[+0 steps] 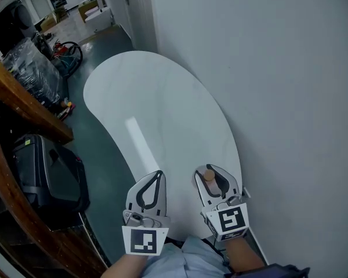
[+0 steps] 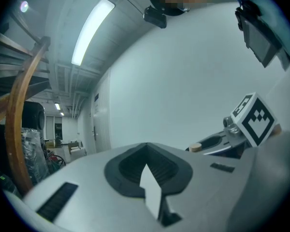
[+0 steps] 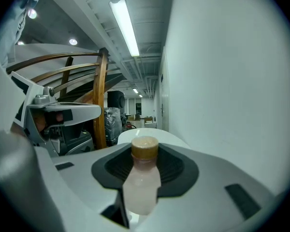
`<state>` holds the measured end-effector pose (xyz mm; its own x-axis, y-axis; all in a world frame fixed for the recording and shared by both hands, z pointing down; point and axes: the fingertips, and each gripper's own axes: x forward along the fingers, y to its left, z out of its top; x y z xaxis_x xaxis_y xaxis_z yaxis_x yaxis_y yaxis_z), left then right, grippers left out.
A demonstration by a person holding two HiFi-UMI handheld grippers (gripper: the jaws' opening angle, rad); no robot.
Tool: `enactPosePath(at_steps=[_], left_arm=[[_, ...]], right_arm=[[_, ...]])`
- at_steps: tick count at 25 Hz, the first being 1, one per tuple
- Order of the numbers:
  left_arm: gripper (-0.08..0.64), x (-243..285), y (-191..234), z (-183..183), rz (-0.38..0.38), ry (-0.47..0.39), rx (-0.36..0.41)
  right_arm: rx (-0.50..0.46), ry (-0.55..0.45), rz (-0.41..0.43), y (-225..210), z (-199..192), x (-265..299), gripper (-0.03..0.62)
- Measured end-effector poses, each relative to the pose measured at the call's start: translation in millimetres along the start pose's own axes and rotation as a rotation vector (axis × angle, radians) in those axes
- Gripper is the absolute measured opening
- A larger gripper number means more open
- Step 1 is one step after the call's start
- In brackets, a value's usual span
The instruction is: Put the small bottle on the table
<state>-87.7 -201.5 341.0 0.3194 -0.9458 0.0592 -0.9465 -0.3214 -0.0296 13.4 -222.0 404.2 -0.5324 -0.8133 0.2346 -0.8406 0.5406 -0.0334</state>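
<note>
A small pale pink bottle point(image 3: 141, 182) with a tan cap point(image 1: 209, 174) stands upright between the jaws of my right gripper point(image 1: 212, 170), which is shut on it. The gripper hovers over the near end of the white oval table point(image 1: 156, 109), close to the wall. My left gripper point(image 1: 157, 176) is level beside it on the left, over the table's near edge. Its tips meet and it holds nothing. In the left gripper view, the right gripper point(image 2: 216, 142) and the bottle's cap point(image 2: 195, 147) show at the right.
A white wall point(image 1: 278, 68) runs along the table's right side. To the left are a curved wooden railing point(image 1: 23, 103), a black suitcase point(image 1: 46, 172) and a plastic-wrapped bundle point(image 1: 32, 68) on the dark green floor point(image 1: 104, 161).
</note>
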Motion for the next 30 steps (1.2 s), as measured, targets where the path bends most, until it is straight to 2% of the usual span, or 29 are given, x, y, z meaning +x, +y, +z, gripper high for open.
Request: enactPosePath(at_steps=[1,4,6,7,9,12,14,16,18,19,22,27,30], left_arm=[[0.002,0.4,0.9,-4.2,-0.009,0.016,0.009],[0.002,2.2,1.2,-15.9,-0.065,0.066,0.112],[0.002,3.8,3.5,-26.1,-0.05,0.09,0.036],[0.002,5.0,3.9,-30.8,-0.054,0.102,0.025],[0.002,7.2,2.6,-38.3,-0.09,0.123,0.072],[0.002,7.7,4.0,-51.0,-0.062,0.155,-0.032],[0.002,9.4,4.1,-56.4,-0.061,0.17,-0.055],[0.002,12.4,2.8,-60.8,-0.091,0.188,-0.01],[0.002,15.0,0.5,-64.2,-0.154,0.208,0.108],[0.002,15.2,1.1,-66.2,-0.159,0.219,0.116],[0.002,14.9,4.6,-72.9,-0.106,0.249,-0.002],[0.002,17.5,4.8,-81.6,-0.117,0.286,0.004],[0.002,17.4,6.7,-85.3,-0.125,0.297,0.015]], right_arm=[[0.013,0.013,-0.005,0.5,-5.2,0.9,0.126],[0.016,0.019,-0.013,1.5,-14.8,2.9,0.126],[-0.006,0.019,-0.017,1.0,-20.0,5.5,0.126],[-0.01,0.034,-0.021,1.1,-24.8,6.7,0.126],[0.005,0.086,-0.032,1.7,-37.4,7.9,0.126],[0.029,0.121,-0.032,2.8,-54.7,8.8,0.126],[0.031,0.115,-0.028,2.8,-61.2,11.0,0.126],[0.017,0.079,-0.027,1.1,-60.8,15.4,0.126],[0.039,0.124,-0.042,-1.2,-68.4,16.7,0.126],[0.055,0.153,-0.045,-1.0,-74.2,16.4,0.126],[0.076,0.166,-0.034,-0.4,-83.5,17.5,0.127],[0.037,0.091,-0.025,-3.0,-81.5,27.4,0.126],[0.044,0.09,-0.027,-0.4,-85.2,28.4,0.127]])
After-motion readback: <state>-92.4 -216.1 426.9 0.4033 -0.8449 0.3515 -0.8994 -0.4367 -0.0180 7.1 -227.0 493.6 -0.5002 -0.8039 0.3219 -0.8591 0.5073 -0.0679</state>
